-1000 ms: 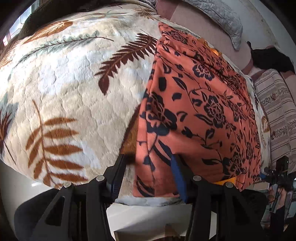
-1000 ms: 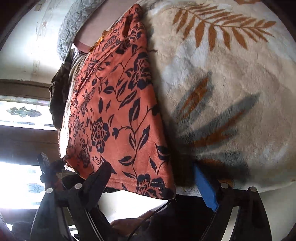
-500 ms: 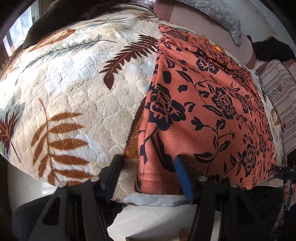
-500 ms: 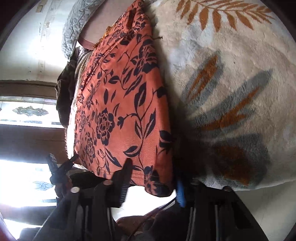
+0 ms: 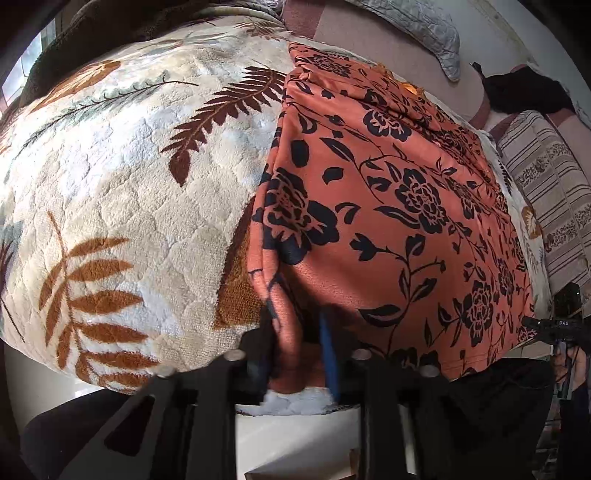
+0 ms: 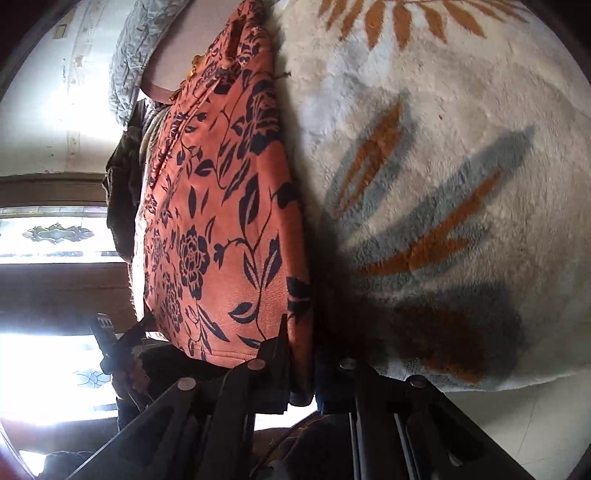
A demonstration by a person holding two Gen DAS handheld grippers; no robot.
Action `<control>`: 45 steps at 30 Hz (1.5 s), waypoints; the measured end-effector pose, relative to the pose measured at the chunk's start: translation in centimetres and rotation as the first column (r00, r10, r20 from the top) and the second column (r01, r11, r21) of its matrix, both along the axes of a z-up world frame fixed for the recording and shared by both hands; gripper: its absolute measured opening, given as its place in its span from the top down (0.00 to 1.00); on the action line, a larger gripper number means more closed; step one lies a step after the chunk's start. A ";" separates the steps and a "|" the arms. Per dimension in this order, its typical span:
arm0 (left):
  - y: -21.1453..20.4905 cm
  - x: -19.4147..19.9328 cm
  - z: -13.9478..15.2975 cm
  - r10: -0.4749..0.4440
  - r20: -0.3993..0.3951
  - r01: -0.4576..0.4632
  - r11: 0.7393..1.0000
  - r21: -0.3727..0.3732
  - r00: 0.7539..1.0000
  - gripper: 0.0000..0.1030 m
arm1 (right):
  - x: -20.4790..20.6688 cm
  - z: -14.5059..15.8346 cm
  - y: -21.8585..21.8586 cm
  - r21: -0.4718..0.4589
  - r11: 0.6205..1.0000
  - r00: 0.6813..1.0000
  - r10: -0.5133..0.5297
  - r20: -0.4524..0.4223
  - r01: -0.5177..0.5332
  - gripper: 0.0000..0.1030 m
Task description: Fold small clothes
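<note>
An orange garment with a black flower print (image 5: 388, 206) lies flat on a cream blanket with leaf patterns (image 5: 122, 206). My left gripper (image 5: 295, 332) is shut on the garment's near left corner, and the cloth bunches between the fingers. In the right wrist view the same garment (image 6: 221, 221) runs away from me, and my right gripper (image 6: 301, 354) is shut on its near right corner at the blanket's edge (image 6: 443, 221).
A grey quilted pillow (image 5: 417, 26) and a pink sheet (image 5: 369, 48) lie beyond the garment. A striped cloth (image 5: 550, 192) and a dark item (image 5: 524, 88) sit to the right. The other gripper shows at the far edge (image 5: 561, 325). Bright windows (image 6: 48, 236) are at the left.
Both grippers moved forward onto the garment's near hem and closed from wide open onto its two corners. The cloth now bunches between the fingers.
</note>
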State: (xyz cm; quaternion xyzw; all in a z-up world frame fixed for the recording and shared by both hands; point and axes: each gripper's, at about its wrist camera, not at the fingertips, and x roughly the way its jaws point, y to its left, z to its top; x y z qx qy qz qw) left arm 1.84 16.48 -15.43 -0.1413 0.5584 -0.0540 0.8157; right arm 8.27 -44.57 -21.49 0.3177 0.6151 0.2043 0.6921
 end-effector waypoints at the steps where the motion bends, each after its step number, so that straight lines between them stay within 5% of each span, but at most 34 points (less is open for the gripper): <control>1: 0.3 0.1 0.5 0.011 0.001 -0.011 1.000 -0.027 1.000 0.94 | 0.0 0.6 0.2 -0.002 1.000 1.000 0.001 0.016 -0.001 0.93; 5: 1.9 0.2 4.4 0.065 0.094 -0.055 0.992 -0.112 0.993 0.94 | 0.5 5.1 0.2 0.074 0.997 0.988 -0.047 0.144 0.036 0.93; 10: 2.0 0.8 -0.4 0.057 -0.074 -0.062 0.996 -0.070 0.996 0.94 | 0.9 0.4 0.5 -0.009 1.000 1.000 -0.008 -0.009 0.008 0.93; 15: 1.8 3.0 3.7 0.019 0.022 -0.016 0.995 -0.098 1.000 0.94 | 2.6 3.4 0.5 0.046 0.998 0.997 -0.034 0.074 0.030 0.94; 21: 1.4 16.6 12.6 -0.013 0.236 0.047 0.989 -0.138 0.972 0.93 | 15.9 12.3 0.0 0.129 0.987 0.940 -0.128 0.318 0.090 0.94; 24: 2.3 25.5 11.0 0.062 0.231 -0.024 0.986 -0.165 0.971 0.88 | 24.2 12.3 -0.3 0.156 0.970 0.918 -0.230 0.324 0.188 0.90; 26: 2.4 30.5 7.6 0.079 0.182 -0.050 0.987 -0.156 0.980 0.40 | 28.4 9.8 -0.2 0.116 0.966 0.923 -0.255 0.288 0.231 0.81; 28: 2.7 33.3 3.8 0.139 0.088 -0.131 0.987 -0.095 0.986 0.30 | 29.8 7.3 0.1 0.006 0.952 0.923 -0.300 0.240 0.307 0.51; 29: 3.1 33.5 2.6 0.174 0.072 -0.169 0.983 -0.066 0.982 0.30 | 30.0 6.5 0.0 0.010 0.947 0.922 -0.314 0.229 0.320 0.28; 32: 5.1 30.7 2.0 0.253 0.110 -0.247 0.967 -0.066 0.961 0.30 | 27.1 6.7 0.0 0.021 0.946 0.901 -0.314 0.300 0.322 0.27; 36: 6.1 23.9 2.8 0.207 0.156 -0.194 0.976 -0.096 0.966 0.29 | 21.4 7.1 0.1 -0.001 0.955 0.901 -0.279 0.332 0.296 0.27; 41: 2.5 20.1 1.0 0.113 0.118 -0.099 0.988 -0.115 0.987 0.23 | 14.6 4.7 2.6 0.130 0.940 0.920 -0.337 0.202 0.316 0.27; 45: -0.4 21.6 -1.2 0.113 0.112 -0.110 0.993 -0.036 0.987 0.21 | 15.6 2.3 5.6 0.157 0.911 0.909 -0.401 0.114 0.382 0.27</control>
